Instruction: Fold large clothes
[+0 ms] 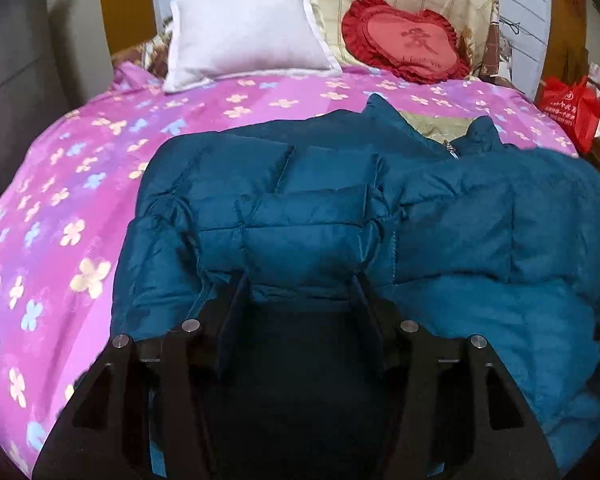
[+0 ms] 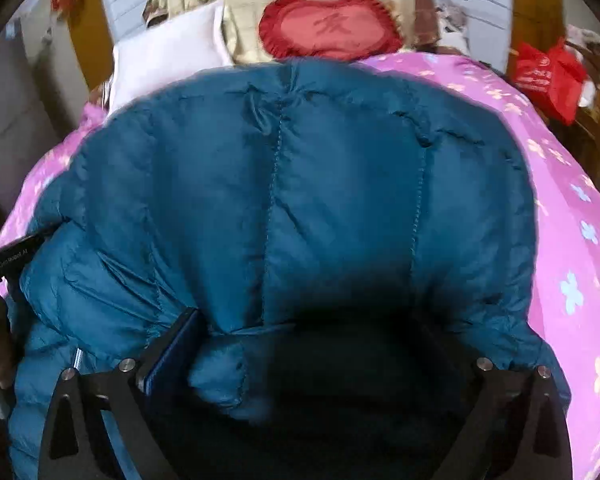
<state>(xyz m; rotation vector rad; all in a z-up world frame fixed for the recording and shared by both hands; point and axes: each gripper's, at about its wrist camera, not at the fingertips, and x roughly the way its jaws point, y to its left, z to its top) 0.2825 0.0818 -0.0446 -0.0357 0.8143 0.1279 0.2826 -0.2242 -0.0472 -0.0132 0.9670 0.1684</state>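
A teal quilted down jacket lies on the bed's pink flowered cover, its collar toward 12 o'clock. The left gripper has its jaws partly open with a folded sleeve between them, the pads apparently not pressing. The right gripper is buried in jacket fabric; whether its jaws are gripping cannot be told. A white pillow and a red heart cushion sit at 12 o'clock.

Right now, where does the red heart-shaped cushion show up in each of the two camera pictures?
Left wrist view: the red heart cushion sits upper right of middle, at the head of the bed, right of the white pillow.
Right wrist view: the cushion is top centre, just beyond the blue jacket.
Shared landmark: the white pillow lies to the cushion's left in both.
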